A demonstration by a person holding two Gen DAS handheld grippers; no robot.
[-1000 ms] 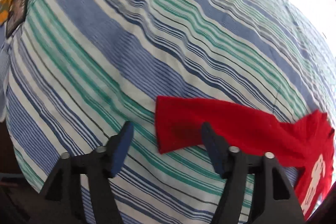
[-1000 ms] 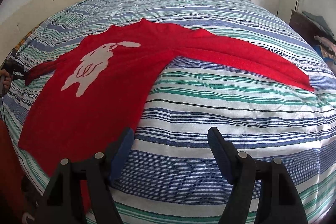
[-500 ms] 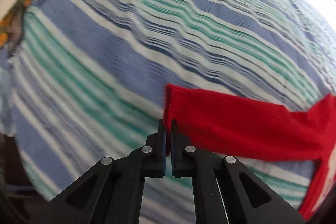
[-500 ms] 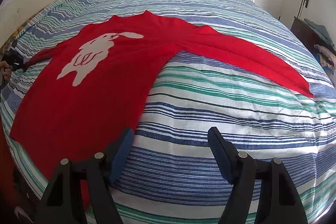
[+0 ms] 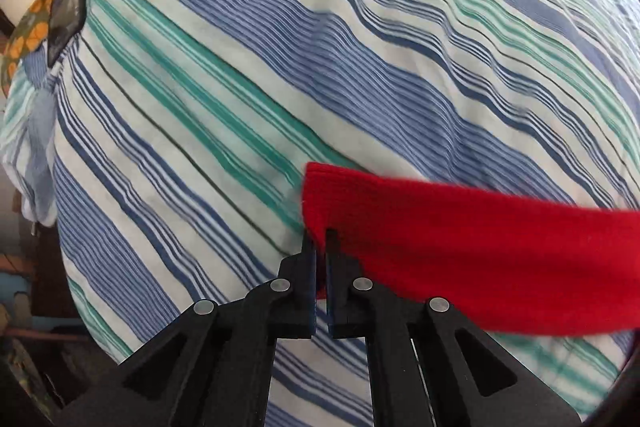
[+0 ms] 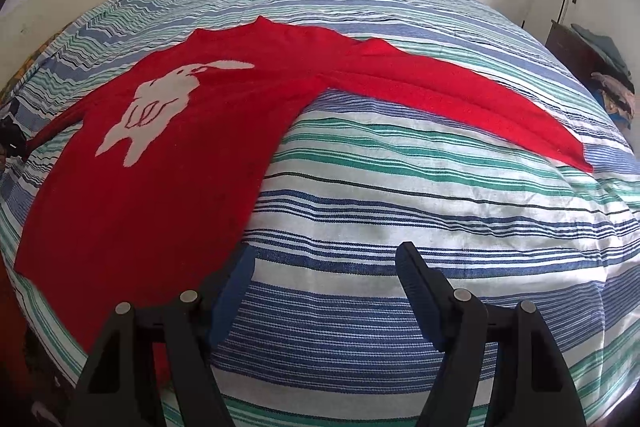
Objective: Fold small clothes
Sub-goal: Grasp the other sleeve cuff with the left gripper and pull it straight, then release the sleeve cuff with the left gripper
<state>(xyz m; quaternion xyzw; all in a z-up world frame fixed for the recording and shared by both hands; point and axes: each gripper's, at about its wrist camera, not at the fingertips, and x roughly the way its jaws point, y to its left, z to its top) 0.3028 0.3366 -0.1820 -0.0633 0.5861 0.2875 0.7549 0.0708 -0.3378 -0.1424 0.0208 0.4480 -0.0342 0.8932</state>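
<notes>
The sweater [image 6: 168, 163] is spread on the bed [image 6: 400, 211]. Its cuff [image 5: 320, 195] is pinched by the closed left gripper [image 5: 320, 239]. The right gripper [image 6: 324, 263] is held open, empty, the hem at its 9 o'clock.

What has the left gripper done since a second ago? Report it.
Yes. The left gripper shifted right across the bedspread stripes onto the sleeve cuff and shut on it.

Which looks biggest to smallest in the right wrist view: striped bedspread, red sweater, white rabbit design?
1. striped bedspread
2. red sweater
3. white rabbit design, part of the sweater front
</notes>
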